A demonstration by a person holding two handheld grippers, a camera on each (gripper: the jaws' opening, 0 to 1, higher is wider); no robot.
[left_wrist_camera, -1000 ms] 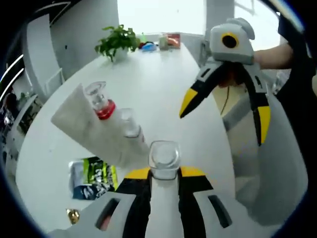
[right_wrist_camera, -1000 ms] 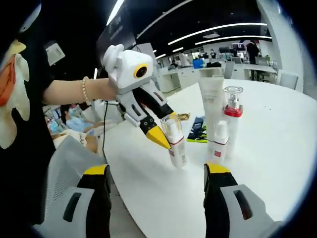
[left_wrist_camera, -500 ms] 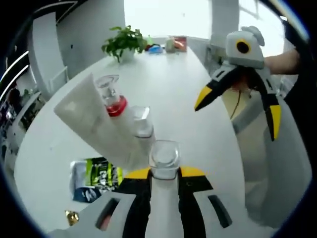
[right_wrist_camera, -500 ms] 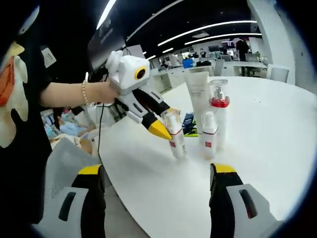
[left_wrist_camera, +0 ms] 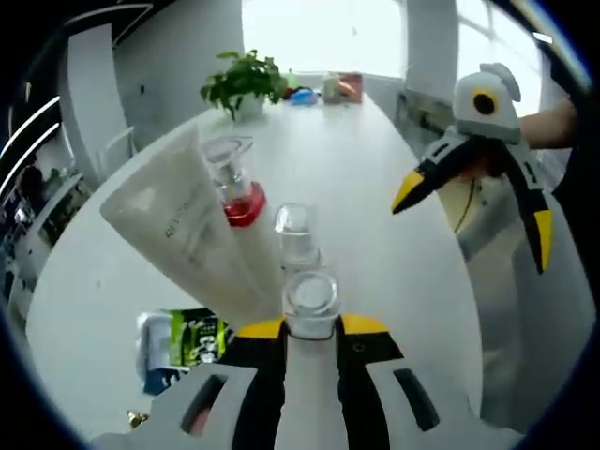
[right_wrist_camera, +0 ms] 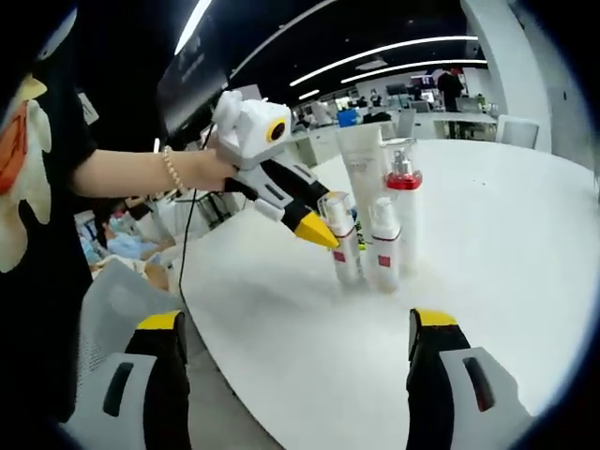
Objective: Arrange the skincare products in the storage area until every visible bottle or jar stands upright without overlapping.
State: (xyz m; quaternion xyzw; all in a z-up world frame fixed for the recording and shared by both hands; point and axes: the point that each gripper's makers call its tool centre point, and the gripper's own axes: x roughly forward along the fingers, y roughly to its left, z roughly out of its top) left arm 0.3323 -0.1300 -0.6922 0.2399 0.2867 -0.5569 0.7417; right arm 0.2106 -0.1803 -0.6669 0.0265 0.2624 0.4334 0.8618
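Left hand-held gripper: jaws closed on a small clear-capped bottle, which stands upright on the white worktop; whether its base rests on the surface I cannot tell. In the left gripper view the bottle's cap sits between the yellow jaw tips.

Just beside it stands a second small bottle with a red label. Behind these: a red-collared pump bottle and a tall white tube, both upright, close together.

Right hand-held gripper: jaws wide apart, nothing held, well clear of the group. A potted plant stands at the worktop's far end; a green packet lies flat beside the tube.
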